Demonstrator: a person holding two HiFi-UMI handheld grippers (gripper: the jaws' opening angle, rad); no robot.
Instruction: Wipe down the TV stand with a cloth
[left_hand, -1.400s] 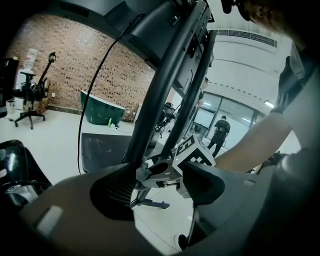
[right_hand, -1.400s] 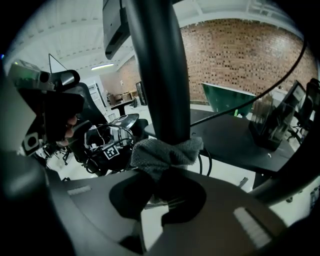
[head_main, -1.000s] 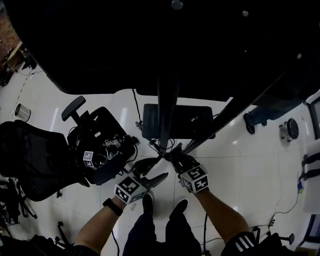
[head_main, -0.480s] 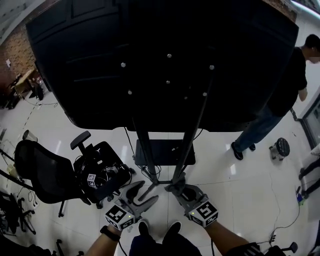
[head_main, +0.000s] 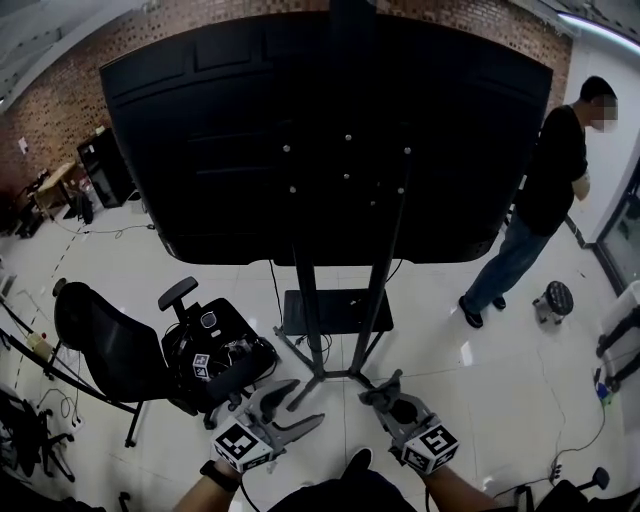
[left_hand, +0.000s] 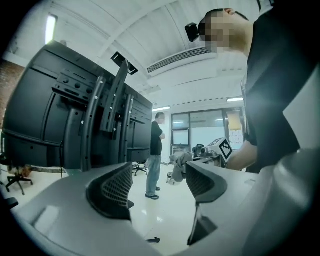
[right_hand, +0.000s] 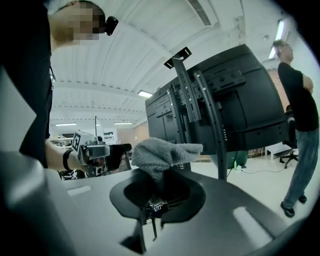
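Right tool (right_hand: 158, 192) pinches the cloth (right_hand: 161, 151), left tool (left_hand: 159, 181) gapes empty; that loose bunch could snag the TV stand (head_main: 311, 320) and slip free.

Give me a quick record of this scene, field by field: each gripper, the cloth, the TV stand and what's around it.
Left gripper: open, nothing between its jaws
Right gripper: shut on the cloth
Cloth: grey, bunched, sticking out past the jaws
TV stand: two dark poles on a floor base, carrying a large screen seen from behind
Right gripper position: low, near the stand's front foot; contact not clear
Nearby: office chair left of the stand, a standing person right of it, in the head view
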